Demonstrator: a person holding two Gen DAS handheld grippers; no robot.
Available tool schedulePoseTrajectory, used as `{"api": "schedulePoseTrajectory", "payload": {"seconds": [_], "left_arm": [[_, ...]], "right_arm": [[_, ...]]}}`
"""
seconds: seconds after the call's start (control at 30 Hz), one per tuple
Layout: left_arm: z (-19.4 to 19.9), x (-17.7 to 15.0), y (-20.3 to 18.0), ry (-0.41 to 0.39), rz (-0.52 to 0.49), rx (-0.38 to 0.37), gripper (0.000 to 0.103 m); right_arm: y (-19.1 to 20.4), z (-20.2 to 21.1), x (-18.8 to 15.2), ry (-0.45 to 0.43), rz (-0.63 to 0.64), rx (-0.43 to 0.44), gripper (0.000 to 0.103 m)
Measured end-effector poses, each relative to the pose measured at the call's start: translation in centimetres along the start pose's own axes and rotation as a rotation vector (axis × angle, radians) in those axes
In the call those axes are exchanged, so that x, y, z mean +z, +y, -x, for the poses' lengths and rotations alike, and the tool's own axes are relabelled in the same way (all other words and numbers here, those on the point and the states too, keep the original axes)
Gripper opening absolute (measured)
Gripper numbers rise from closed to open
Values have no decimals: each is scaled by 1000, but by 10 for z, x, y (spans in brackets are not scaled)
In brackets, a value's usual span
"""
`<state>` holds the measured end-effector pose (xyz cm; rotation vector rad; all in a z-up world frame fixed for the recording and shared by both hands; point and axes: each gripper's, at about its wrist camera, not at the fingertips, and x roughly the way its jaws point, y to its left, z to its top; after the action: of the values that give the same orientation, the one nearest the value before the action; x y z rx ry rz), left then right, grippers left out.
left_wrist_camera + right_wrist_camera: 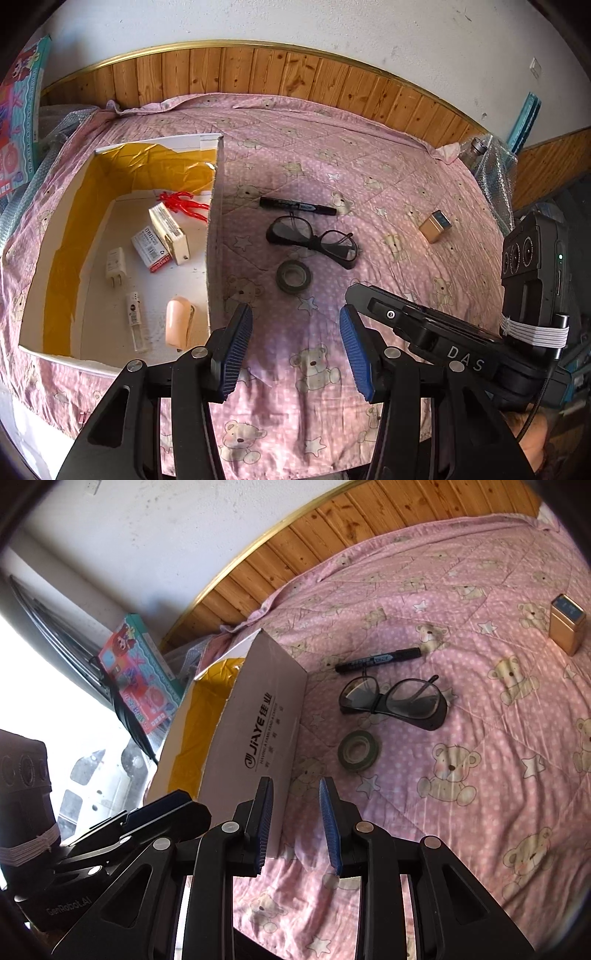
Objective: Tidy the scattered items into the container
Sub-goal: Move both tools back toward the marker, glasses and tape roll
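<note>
A white cardboard box (pixel 216 229) (pixel 266 716) with yellow lining lies open on the pink bear-print quilt (pixel 369 155). Inside it are a red toy figure (pixel 183 205), two small cartons (pixel 168 232), a white charger (pixel 115 266), a white stick (pixel 135 321) and a peach-coloured item (pixel 179 320). On the quilt right of the box lie a black marker (pixel 297 206) (pixel 378 660), black glasses (pixel 314 242) (pixel 393 701), a dark tape roll (pixel 293 277) (pixel 359 750) and a gold box (pixel 436 226) (pixel 567 624). My left gripper (pixel 295 345) is open and holds nothing. My right gripper (pixel 295 827) is open and holds nothing.
A wooden panelled wall (pixel 258 70) borders the far side of the bed. A colourful toy carton (pixel 140 672) leans beyond the box. Bubble wrap and a bottle (pixel 487 162) lie at the far right corner. The right gripper's body (pixel 443 336) sits close beside the left one.
</note>
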<state>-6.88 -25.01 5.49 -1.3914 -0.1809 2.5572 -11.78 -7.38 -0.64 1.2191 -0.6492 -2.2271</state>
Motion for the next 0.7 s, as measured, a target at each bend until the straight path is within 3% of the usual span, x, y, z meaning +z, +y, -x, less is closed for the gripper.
{"api": "schedulePoseTrajectory", "payload": {"seconds": [0.6,0.7], "left_arm": [[-98,12,-20,140,34,-6,51],[-114,17,-18,151,44,6,51]], "right_arm": [[-70,-14,31,8,-60,-106,30],[-79,-23,43,10,-53,-131,34]]}}
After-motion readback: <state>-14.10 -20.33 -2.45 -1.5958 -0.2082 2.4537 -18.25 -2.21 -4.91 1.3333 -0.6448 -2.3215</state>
